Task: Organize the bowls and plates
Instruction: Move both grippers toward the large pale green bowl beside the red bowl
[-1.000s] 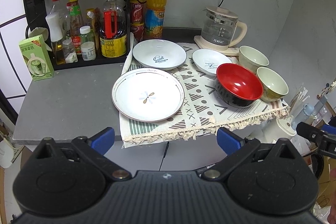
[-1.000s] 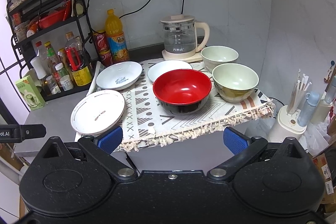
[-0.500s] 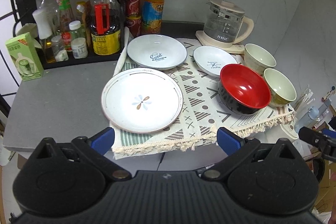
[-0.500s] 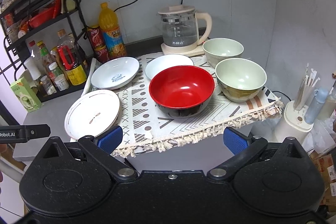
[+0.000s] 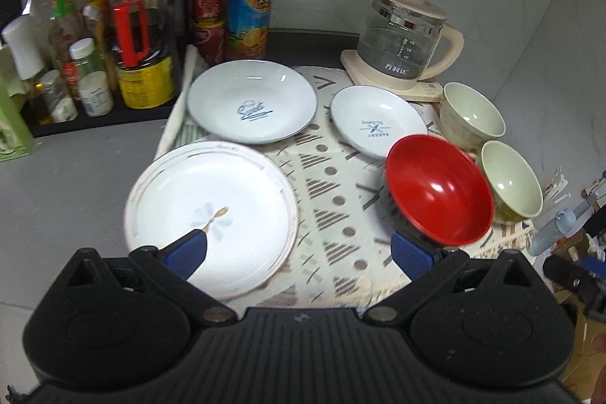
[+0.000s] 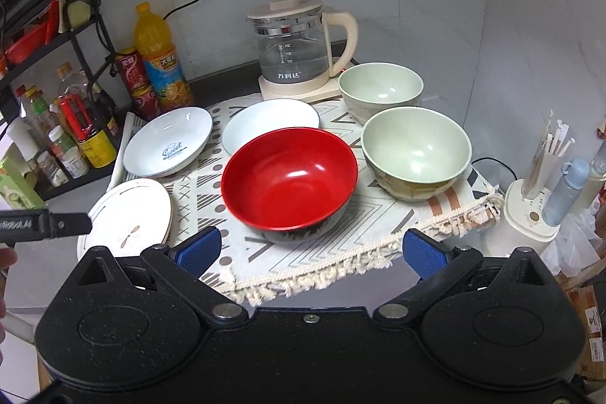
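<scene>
Glazed ware throughout, so prob hard, slick and chippable; none of it stacked yet. Everything sits on a patterned cloth w/ fringed front edge.

Far left: big plate, flower print, partly off the cloth's left side. Looks like the heaviest piece; shallow rim, so best taken by pinching the near edge, pads above and below. Left gripper hovers just short of it, fingers wide apart, holding nothing.

Behind it, "Sweet" plate, deeper, w/ a raised rim that offers a better bite. Next right, small plate, likely lightest, easy rim pinch.

Then red bowl, black outside, glossy; could be melamine/lacquer, so lighter and less brittle, but slippery. Grip over the wall, one finger in, one out. Right gripper sits close in front of it, fingers spread, empty.

Rightmost: near green bowl and far green bowl, close together; same size, should nest. Thick walls, take by the rim.

Cloth may drag or bunch if anything is slid, so lift, don't push.
</scene>
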Motion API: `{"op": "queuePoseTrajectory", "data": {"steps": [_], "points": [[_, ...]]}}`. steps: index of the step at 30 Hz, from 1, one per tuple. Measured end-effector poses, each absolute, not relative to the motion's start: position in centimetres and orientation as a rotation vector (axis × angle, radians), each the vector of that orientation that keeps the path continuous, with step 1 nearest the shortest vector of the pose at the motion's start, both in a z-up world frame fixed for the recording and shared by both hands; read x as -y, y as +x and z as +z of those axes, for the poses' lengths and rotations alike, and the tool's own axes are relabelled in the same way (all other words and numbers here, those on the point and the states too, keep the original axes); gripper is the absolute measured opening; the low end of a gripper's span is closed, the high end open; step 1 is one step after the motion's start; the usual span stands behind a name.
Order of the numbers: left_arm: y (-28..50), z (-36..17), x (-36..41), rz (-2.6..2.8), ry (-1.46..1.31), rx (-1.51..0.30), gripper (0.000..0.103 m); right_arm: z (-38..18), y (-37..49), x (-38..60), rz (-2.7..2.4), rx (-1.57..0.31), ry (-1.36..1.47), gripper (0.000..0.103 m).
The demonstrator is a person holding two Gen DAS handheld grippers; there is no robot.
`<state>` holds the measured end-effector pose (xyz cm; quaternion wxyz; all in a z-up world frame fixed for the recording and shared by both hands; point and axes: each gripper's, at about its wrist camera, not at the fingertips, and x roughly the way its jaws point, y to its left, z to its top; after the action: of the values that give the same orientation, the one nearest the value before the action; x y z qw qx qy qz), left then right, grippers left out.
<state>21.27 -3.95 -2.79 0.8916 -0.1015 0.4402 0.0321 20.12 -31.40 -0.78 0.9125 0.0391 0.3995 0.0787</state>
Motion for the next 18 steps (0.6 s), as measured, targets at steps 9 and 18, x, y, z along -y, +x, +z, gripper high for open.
{"op": "queuePoseTrajectory", "data": {"steps": [9, 18], "points": [[26.8, -3.4, 6.5, -0.008, -0.184, -0.942, 0.102, -1.8, 24.5, 33.3, 0.131, -0.859, 0.104, 0.103], [32.1, -4.3, 9.9, -0.101, -0.166, -0.964, 0.102, -2.8, 27.1, 36.5, 0.057, -0.874, 0.154, 0.103]]}}
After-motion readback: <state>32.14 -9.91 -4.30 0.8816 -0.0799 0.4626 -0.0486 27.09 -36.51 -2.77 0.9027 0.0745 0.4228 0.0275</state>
